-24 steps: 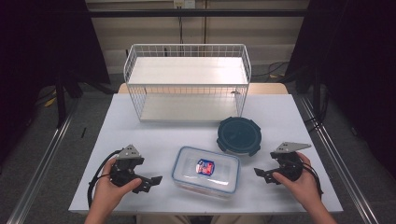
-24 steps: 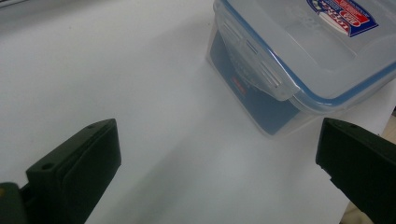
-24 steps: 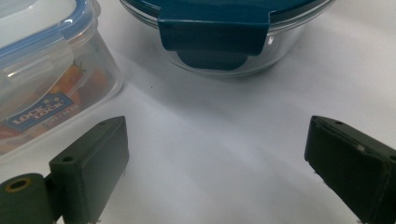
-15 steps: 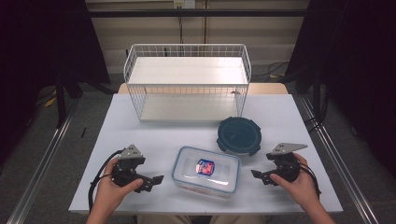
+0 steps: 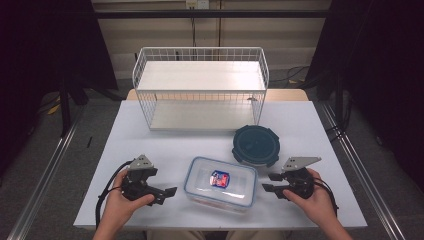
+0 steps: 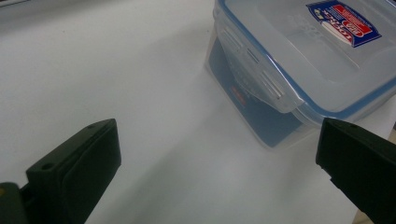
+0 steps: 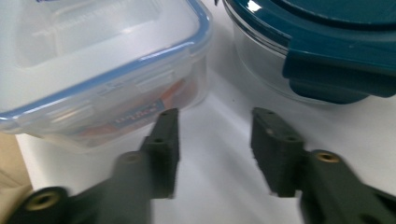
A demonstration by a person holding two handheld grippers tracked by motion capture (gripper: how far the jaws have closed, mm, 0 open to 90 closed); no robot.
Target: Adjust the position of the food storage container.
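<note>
A clear rectangular box (image 5: 220, 183) with a blue-rimmed lid and a small label lies at the front middle of the white table (image 5: 190, 140). My left gripper (image 5: 161, 183) sits just left of it, held by a hand. In the left gripper view my left gripper (image 6: 215, 163) is wide open over bare table, with the box (image 6: 299, 60) ahead to the right. My right gripper (image 5: 271, 182) is just right of the box. In the right gripper view my right gripper (image 7: 215, 126) is partly open with nothing between the jaws, close to the box (image 7: 93, 70).
A round container with a dark teal lid (image 5: 256, 145) stands behind the right gripper and shows close in the right gripper view (image 7: 317, 46). A white wire basket (image 5: 200, 87) with a shelf stands at the back of the table. Cables trail from both grippers.
My right gripper has edged left toward the clear box. The left hand has stayed almost where it was.
</note>
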